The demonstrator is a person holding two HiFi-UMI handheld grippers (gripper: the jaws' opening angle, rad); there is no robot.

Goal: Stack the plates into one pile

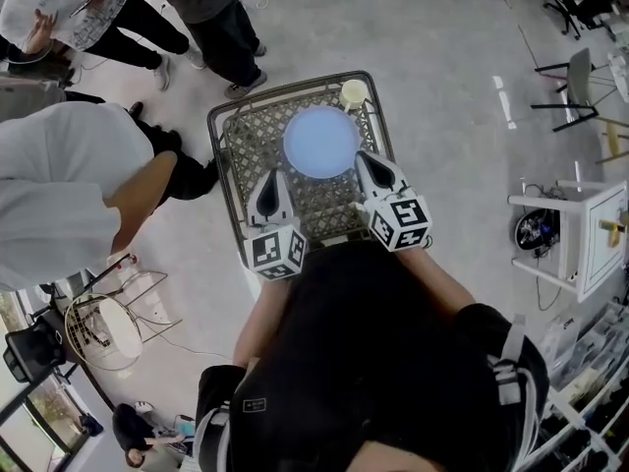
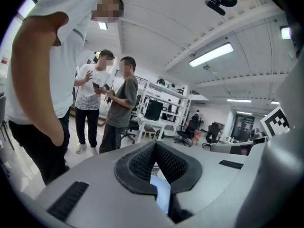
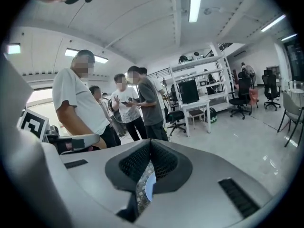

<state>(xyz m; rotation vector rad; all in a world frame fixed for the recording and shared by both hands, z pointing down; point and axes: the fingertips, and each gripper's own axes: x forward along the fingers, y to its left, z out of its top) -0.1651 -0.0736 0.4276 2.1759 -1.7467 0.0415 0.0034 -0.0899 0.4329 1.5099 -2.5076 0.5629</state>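
Note:
A pale blue round plate (image 1: 321, 142) lies on the dark wicker table top (image 1: 246, 146), toward its back. From above I cannot tell whether more plates lie under it. My left gripper (image 1: 272, 177) hangs over the table's front left and my right gripper (image 1: 367, 158) over its front right, each just short of the plate's rim. Both point nearly level. In the left gripper view the left gripper (image 2: 154, 144) is shut with nothing between the pads, and a blue sliver of plate (image 2: 161, 194) shows below. The right gripper (image 3: 149, 145) is likewise shut and empty.
A small cream cup (image 1: 353, 93) stands at the table's back right corner. Several people stand left of the table, the nearest in a white shirt (image 1: 69, 185). A white cart (image 1: 590, 234) and a chair (image 1: 575, 87) are at the right.

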